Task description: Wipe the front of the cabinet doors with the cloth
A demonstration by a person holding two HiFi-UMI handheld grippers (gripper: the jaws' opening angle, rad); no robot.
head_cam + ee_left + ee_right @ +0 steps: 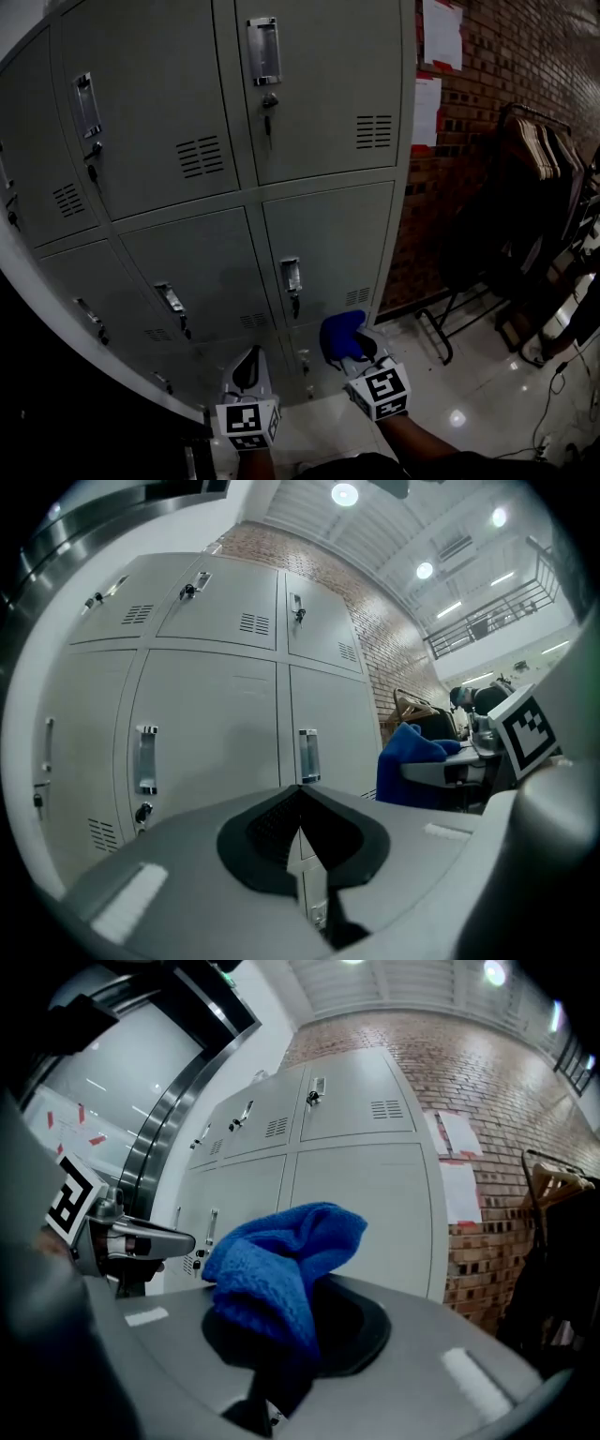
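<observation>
While the right tongs (359, 354) pinch a fold of the bunched blue cloth (339, 336) at the bottom centre of the head view, it sits close to the lowest grey locker doors (323, 239); whether it touches them cannot be told. The left tongs (249, 367), left of it, are pressed together on nothing. Dragging across a door handle (291, 275) or its key could snag the cloth and pull it free, and bare tips might scrape paint.
</observation>
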